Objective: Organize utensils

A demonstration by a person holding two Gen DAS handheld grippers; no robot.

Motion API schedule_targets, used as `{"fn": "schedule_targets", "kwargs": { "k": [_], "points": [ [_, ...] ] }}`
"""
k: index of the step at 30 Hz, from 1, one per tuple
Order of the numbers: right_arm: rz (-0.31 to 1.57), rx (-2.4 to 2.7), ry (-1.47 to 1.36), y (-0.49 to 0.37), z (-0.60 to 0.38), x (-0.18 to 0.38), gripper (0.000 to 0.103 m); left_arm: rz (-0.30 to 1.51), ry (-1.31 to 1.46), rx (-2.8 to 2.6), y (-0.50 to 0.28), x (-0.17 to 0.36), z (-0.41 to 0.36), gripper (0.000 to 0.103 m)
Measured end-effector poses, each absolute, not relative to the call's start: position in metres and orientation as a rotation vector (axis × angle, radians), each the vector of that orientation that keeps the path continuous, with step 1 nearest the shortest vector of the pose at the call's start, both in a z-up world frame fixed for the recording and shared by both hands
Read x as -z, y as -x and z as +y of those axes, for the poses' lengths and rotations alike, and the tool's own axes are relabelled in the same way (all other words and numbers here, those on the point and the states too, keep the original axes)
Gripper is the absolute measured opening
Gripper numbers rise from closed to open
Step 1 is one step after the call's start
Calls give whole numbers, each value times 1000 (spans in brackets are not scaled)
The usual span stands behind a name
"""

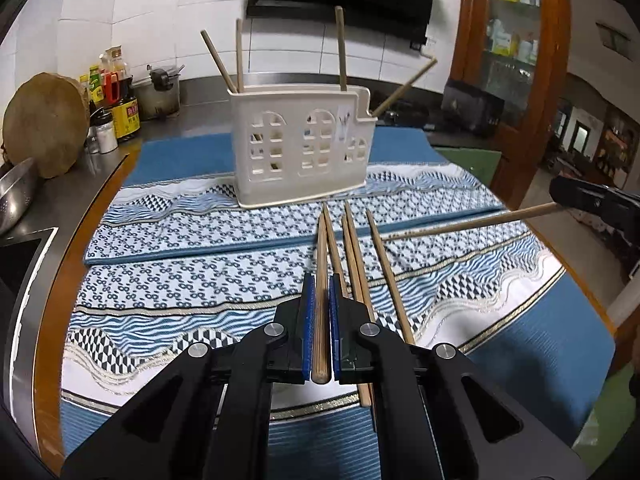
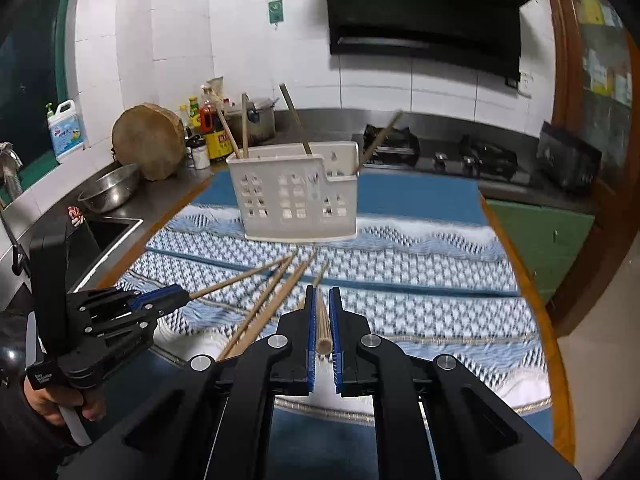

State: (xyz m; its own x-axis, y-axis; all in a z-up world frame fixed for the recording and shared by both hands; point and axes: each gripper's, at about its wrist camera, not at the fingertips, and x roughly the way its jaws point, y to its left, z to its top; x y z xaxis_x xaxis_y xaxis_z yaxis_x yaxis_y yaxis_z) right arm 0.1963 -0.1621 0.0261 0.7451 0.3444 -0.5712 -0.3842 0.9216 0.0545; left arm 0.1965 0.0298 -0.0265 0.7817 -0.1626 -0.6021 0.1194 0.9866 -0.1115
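A white slotted utensil holder point(image 1: 302, 148) stands upright on the patterned cloth, with several chopsticks standing in it; it also shows in the right wrist view point(image 2: 296, 196). My left gripper point(image 1: 320, 280) is shut on a wooden chopstick point(image 1: 321, 272) that points toward the holder. Three loose chopsticks point(image 1: 356, 264) lie on the cloth just right of it. My right gripper point(image 2: 320, 292) is shut on another chopstick point(image 2: 322, 320); in the left wrist view that chopstick point(image 1: 472, 222) juts in from the right.
A blue and white patterned cloth point(image 1: 200, 272) covers the round table. A round wooden board point(image 1: 46, 124), sauce bottles point(image 1: 120, 96), a steel colander point(image 2: 110, 190) and a sink point(image 2: 108, 232) sit at the left. A stove point(image 2: 460, 156) is behind the table.
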Motion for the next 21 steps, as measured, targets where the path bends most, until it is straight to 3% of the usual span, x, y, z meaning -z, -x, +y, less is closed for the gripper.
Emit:
{"fn": "schedule_targets", "kwargs": {
  "k": [15, 21],
  "points": [
    [602, -467, 65, -256, -150, -103, 6, 572, 56, 167, -205, -23, 48, 6],
    [569, -462, 98, -262, -146, -121, 6, 648, 62, 185, -205, -3, 53, 6]
  ]
}}
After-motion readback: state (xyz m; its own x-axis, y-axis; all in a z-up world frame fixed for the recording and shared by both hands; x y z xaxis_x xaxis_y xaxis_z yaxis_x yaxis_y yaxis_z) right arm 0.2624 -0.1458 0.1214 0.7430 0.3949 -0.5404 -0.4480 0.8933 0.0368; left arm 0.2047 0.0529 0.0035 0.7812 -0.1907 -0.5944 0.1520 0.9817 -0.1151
